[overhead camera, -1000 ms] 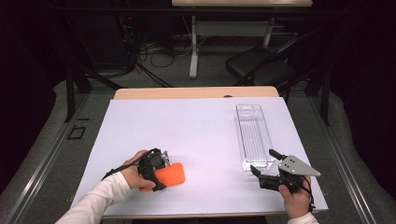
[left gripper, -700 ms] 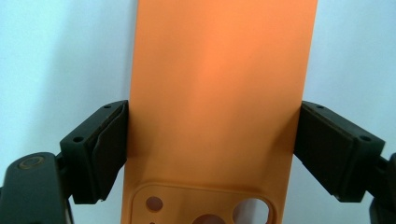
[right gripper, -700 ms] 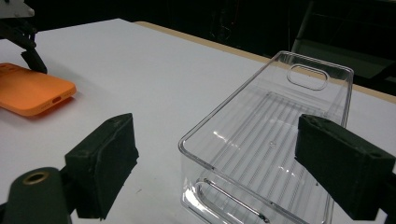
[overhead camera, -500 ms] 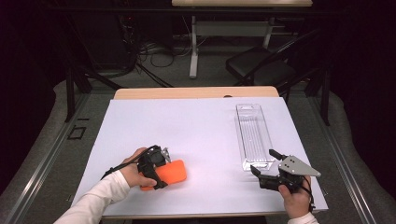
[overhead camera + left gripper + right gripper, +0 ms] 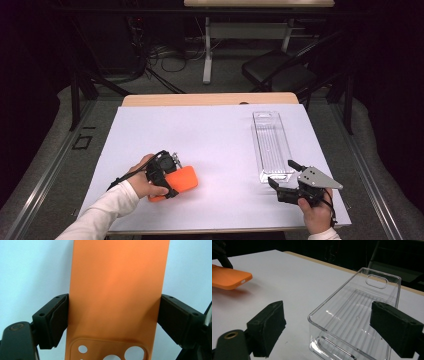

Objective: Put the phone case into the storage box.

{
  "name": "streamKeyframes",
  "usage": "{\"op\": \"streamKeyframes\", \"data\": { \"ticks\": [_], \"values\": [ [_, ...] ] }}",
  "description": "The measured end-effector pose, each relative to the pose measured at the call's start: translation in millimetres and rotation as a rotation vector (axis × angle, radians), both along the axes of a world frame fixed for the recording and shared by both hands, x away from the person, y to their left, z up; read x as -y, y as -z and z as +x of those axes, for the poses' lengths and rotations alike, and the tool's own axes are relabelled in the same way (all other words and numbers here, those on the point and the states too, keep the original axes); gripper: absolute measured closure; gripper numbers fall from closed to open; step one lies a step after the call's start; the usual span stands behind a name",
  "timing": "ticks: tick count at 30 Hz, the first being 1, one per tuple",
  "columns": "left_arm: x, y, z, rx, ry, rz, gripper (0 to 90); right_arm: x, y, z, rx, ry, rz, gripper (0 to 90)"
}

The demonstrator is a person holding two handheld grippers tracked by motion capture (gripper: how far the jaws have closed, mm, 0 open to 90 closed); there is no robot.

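Orange phone case (image 5: 117, 290), no writing | left tool (image 5: 167, 175) clamps it | right tool (image 5: 285, 175) jaws apart

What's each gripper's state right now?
Left gripper: shut on the orange phone case.
Right gripper: open, holding nothing, beside the clear tray.

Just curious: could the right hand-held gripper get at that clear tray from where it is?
Probably yes: the right hand-held gripper is open just short of the tray, with only bare table between them.
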State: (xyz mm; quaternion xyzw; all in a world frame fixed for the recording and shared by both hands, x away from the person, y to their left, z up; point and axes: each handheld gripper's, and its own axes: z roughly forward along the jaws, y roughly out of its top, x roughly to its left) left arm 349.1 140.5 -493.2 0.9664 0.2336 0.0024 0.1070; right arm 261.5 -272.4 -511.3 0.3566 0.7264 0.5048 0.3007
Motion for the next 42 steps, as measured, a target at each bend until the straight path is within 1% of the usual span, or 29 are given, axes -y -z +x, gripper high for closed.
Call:
{"op": "streamKeyframes", "data": {
  "ticks": [4,5,8,12,14,15,17,19,20,21,23,26,27,28,30,31,34,35,36,42],
  "values": [
    [0.0,-5.6,1.4,-0.002,-0.019,-0.007,14.5,-1.0,-0.4,0.2,0.002,0.005,-0.002,12.2],
    [0.4,-7.6,1.7,-0.003,-0.026,-0.015,14.5,-1.3,-1.0,-0.2,0.004,0.009,-0.006,12.2],
    [2.1,-14.1,2.1,0.001,-0.019,-0.016,14.5,-2.0,-2.1,-1.0,0.012,0.014,-0.006,12.1],
    [3.5,-22.5,2.6,0.003,-0.013,-0.018,14.5,-1.9,-2.9,-0.9,0.010,0.019,-0.009,12.1],
    [4.2,-25.7,2.8,0.010,-0.019,-0.021,14.5,-2.4,-3.2,-0.8,0.013,0.019,-0.009,12.2],
    [4.6,-27.8,3.3,0.004,-0.022,-0.024,14.5,-2.5,-3.4,-0.8,0.014,0.019,-0.009,12.2],
    [5.9,-32.8,4.8,0.009,-0.030,-0.027,14.5,-3.0,-4.5,-0.6,0.018,0.023,-0.010,12.1],
    [6.6,-34.2,5.5,0.007,-0.029,-0.029,14.5,-3.4,-4.9,-0.8,0.018,0.023,-0.008,12.1],
    [7.7,-35.5,6.0,0.012,-0.036,-0.030,14.5,-3.7,-5.7,-1.1,0.017,0.023,-0.009,12.1],
    [8.7,-37.0,6.5,0.011,-0.034,-0.024,14.5,-4.9,-6.5,-1.3,0.015,0.025,-0.009,12.1],
    [10.8,-38.2,6.9,0.013,-0.030,-0.033,14.5,-6.5,-7.8,-1.2,0.019,0.021,-0.012,12.1],
    [15.3,-40.4,7.8,0.011,-0.023,-0.030,14.5,-11.7,-10.2,-1.0,0.021,0.003,-0.011,12.1],
    [17.4,-41.2,8.1,0.009,-0.020,-0.033,14.5,-15.7,-12.1,-1.4,0.017,-0.007,-0.019,12.1],
    [18.6,-41.3,8.2,0.012,-0.020,-0.036,14.5,-15.7,-12.1,-1.4,0.017,-0.007,-0.019,12.1],
    [22.0,-42.7,9.4,0.012,-0.012,-0.034,14.5,-20.0,-14.5,-1.2,0.018,-0.022,-0.026,12.1],
    [24.2,-43.1,10.2,0.010,-0.012,-0.038,14.5,-24.8,-17.1,-0.9,0.027,-0.039,-0.025,12.1],
    [30.9,-45.2,12.0,0.012,-0.009,-0.039,14.6,-29.3,-19.5,-0.8,0.026,-0.054,-0.027,12.1],
    [32.5,-46.4,12.6,0.015,-0.005,-0.030,14.6,-33.5,-21.5,0.1,0.029,-0.064,-0.035,12.0],
    [34.3,-46.8,12.8,0.019,-0.011,-0.032,14.6,-35.9,-22.2,0.6,0.032,-0.068,-0.038,12.0],
    [45.1,-52.7,16.0,0.019,-0.005,-0.021,14.7,-54.3,-27.7,9.8,0.047,-0.102,-0.057,12.0]
  ]
}}
